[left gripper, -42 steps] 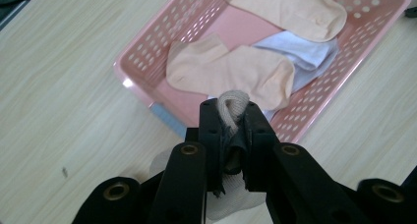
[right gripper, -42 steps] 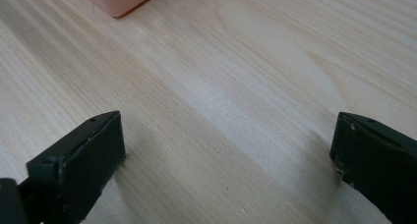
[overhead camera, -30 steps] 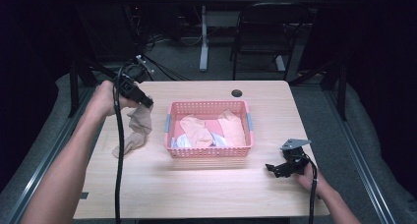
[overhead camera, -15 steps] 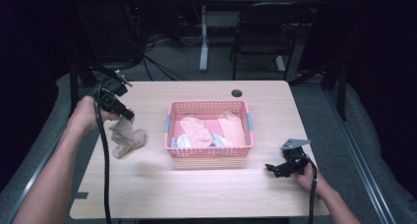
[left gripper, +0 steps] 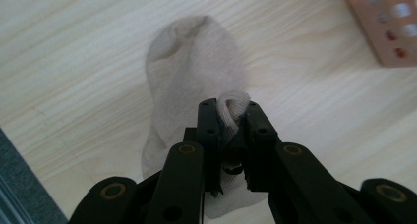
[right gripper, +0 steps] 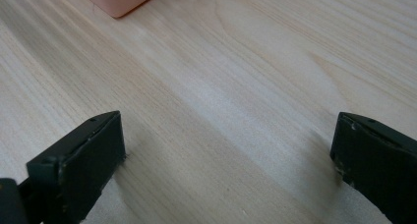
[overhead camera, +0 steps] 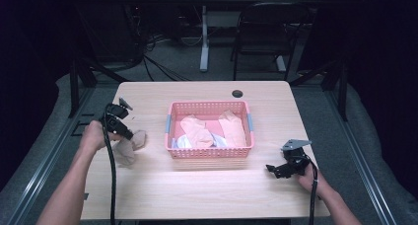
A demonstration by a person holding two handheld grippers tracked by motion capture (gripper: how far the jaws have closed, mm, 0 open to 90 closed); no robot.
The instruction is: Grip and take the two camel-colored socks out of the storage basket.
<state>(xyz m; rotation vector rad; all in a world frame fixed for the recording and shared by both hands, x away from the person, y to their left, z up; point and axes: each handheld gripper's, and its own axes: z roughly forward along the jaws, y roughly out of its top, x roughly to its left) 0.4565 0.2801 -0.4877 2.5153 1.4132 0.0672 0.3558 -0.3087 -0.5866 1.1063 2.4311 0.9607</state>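
Left gripper view shows your left gripper [left gripper: 229, 117] pinching a fold of the beige sock [left gripper: 194, 76] tight between its jaws. Most of the sock already lies flat on the table [left gripper: 314, 111], left of the pink basket [overhead camera: 209, 129]. I think you are laying it down here. Lower your hand a bit more so the fold rests on the wood, then let go and lift straight up, so the cloth does not come up with you

In the high view, the sock [overhead camera: 129, 145] sits near the table's left edge, so do not slide it further out or it may drop off. There is bare wood between it and the basket, and more toward you. Your right gripper [overhead camera: 279, 169] rests with its jaws spread wide and nothing in them, well apart from the basket's front wall
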